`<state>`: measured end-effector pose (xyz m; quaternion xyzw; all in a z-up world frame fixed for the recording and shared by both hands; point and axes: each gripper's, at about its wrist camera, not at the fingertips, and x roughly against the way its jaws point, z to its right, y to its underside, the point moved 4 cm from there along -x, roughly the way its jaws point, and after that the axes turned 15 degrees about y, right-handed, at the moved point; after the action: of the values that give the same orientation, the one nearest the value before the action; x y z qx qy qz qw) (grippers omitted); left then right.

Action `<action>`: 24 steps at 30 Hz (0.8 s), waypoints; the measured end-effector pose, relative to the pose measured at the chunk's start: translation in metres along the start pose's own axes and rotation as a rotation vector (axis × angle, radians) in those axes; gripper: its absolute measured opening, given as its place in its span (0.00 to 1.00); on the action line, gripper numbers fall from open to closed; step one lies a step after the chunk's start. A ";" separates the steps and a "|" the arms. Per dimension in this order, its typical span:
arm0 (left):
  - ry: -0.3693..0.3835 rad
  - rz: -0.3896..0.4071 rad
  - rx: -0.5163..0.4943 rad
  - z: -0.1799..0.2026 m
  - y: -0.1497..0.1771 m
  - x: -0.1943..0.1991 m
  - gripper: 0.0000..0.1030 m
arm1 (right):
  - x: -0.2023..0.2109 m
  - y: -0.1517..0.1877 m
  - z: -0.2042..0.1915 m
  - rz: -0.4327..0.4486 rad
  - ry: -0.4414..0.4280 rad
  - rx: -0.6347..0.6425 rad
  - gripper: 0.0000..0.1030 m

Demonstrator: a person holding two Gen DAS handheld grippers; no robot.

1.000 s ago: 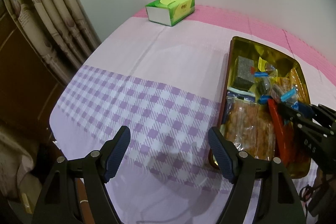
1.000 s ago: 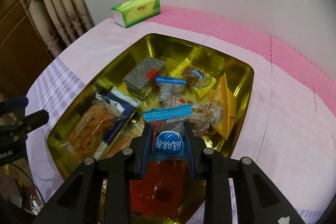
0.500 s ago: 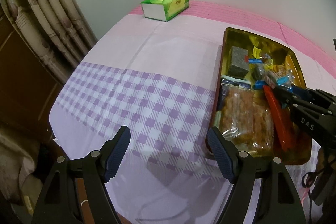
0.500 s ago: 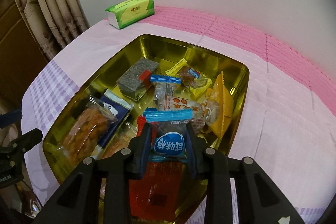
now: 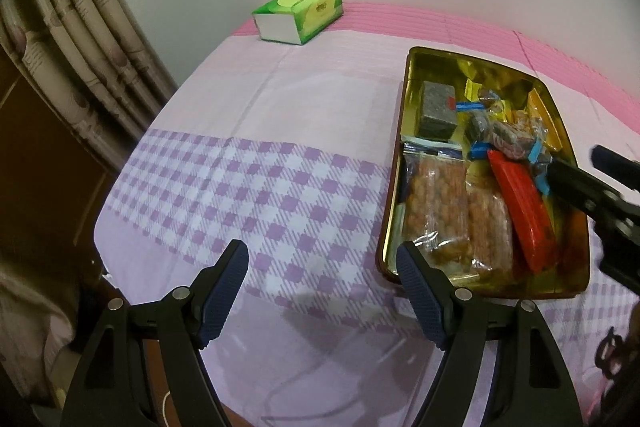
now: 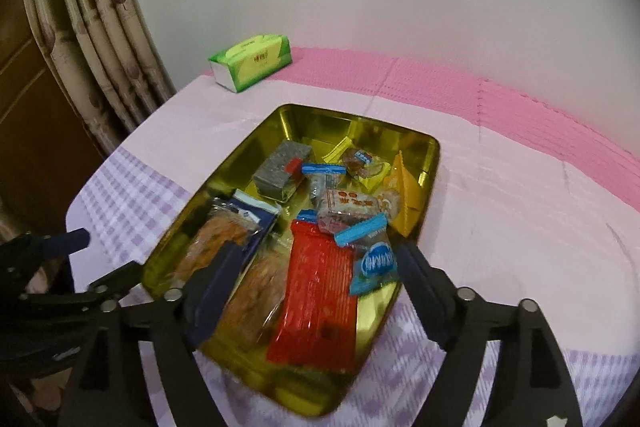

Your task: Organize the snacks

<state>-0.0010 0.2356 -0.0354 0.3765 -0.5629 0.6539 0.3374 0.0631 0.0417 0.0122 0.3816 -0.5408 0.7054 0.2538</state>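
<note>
Snacks (image 6: 316, 291), gold tin (image 6: 430, 155), checked (perhaps cotton) tablecloth (image 5: 248, 187)

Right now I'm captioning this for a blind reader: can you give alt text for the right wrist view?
The right claw is opening above a gold tin tray of wrapped snacks, a blue-and-white candy packet lying loose between its fingers beside a red packet. A green tissue pack sits far back on the pink and lilac-checked cloth.
</note>
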 end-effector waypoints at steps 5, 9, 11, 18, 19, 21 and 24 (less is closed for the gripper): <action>0.002 0.000 -0.010 0.002 0.001 0.001 0.75 | 0.016 0.012 0.002 0.005 0.032 -0.012 0.90; 0.007 -0.001 -0.014 0.004 0.002 0.001 0.75 | 0.017 0.026 -0.001 -0.024 0.030 -0.019 0.92; 0.004 -0.007 -0.020 0.005 0.003 0.000 0.75 | 0.016 0.033 -0.006 -0.033 0.040 0.006 0.93; 0.005 -0.012 -0.031 0.007 0.004 0.001 0.75 | 0.014 0.046 -0.017 -0.060 0.051 0.048 0.93; 0.006 -0.015 -0.033 0.008 0.004 0.000 0.75 | 0.015 0.046 -0.017 -0.058 0.057 0.050 0.93; 0.006 -0.015 -0.034 0.008 0.005 0.000 0.75 | 0.015 0.046 -0.018 -0.059 0.066 0.052 0.94; 0.008 -0.015 -0.036 0.009 0.005 0.000 0.75 | 0.014 0.047 -0.016 -0.066 0.069 0.044 0.94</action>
<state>-0.0044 0.2260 -0.0372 0.3719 -0.5704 0.6427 0.3510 0.0146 0.0428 -0.0056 0.3800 -0.5032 0.7211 0.2871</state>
